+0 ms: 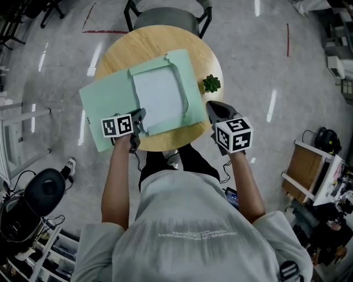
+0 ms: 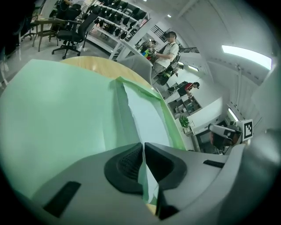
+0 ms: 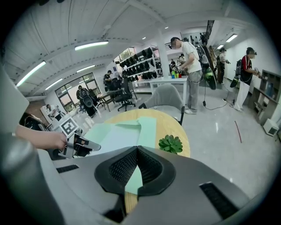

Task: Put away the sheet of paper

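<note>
A pale sheet of paper [image 1: 160, 93] lies inside an open light-green folder [image 1: 107, 99] on a round wooden table [image 1: 127, 49]. My left gripper [image 1: 142, 114] is at the sheet's near left corner, shut on the paper's edge. In the left gripper view the thin sheet [image 2: 147, 114] runs down between the closed pads of the left gripper [image 2: 143, 145], with the folder [image 2: 66, 110] spread out to the left. My right gripper [image 1: 211, 104] hovers just off the folder's right edge. It is shut, and in the right gripper view its tips [image 3: 137, 148] touch with nothing gripped.
A small green potted plant [image 1: 211, 83] stands on the table just beyond the right gripper, also seen in the right gripper view [image 3: 171, 143]. A grey chair [image 1: 168, 14] is pushed in at the table's far side. Shelves, chairs and several people fill the room behind.
</note>
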Demonstrator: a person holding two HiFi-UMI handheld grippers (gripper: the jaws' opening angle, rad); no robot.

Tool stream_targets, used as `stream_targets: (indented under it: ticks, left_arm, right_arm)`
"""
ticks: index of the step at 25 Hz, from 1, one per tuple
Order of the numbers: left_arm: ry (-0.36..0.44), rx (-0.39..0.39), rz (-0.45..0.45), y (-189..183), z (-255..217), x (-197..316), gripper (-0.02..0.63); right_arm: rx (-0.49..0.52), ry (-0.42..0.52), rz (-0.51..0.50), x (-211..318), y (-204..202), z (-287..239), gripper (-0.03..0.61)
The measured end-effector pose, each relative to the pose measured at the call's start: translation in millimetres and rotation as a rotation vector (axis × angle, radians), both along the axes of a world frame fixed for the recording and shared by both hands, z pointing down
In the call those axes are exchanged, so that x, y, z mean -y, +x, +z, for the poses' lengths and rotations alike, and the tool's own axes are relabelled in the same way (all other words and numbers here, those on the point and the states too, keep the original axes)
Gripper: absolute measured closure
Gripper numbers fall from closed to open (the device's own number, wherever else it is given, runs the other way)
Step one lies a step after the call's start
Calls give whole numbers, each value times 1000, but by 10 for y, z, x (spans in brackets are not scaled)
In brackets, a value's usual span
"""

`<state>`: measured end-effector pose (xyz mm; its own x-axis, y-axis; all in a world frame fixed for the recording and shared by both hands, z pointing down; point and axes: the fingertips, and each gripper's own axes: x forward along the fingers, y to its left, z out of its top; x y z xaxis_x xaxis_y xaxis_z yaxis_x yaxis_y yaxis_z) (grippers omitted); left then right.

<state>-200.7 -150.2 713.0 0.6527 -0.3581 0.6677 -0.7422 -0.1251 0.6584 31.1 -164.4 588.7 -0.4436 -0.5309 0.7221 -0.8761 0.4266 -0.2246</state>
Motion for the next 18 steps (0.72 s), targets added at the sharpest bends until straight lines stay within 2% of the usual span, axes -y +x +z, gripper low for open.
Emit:
stream_targets:
  ticks: [11, 18]
  left_arm:
    - [-21, -39, 112, 429, 60, 45, 581]
    - [-23, -40, 143, 563, 107, 85, 580]
  right_arm:
    - [-6, -9, 27, -19, 253, 39, 549]
    - [-14, -16, 53, -72, 389, 51, 549]
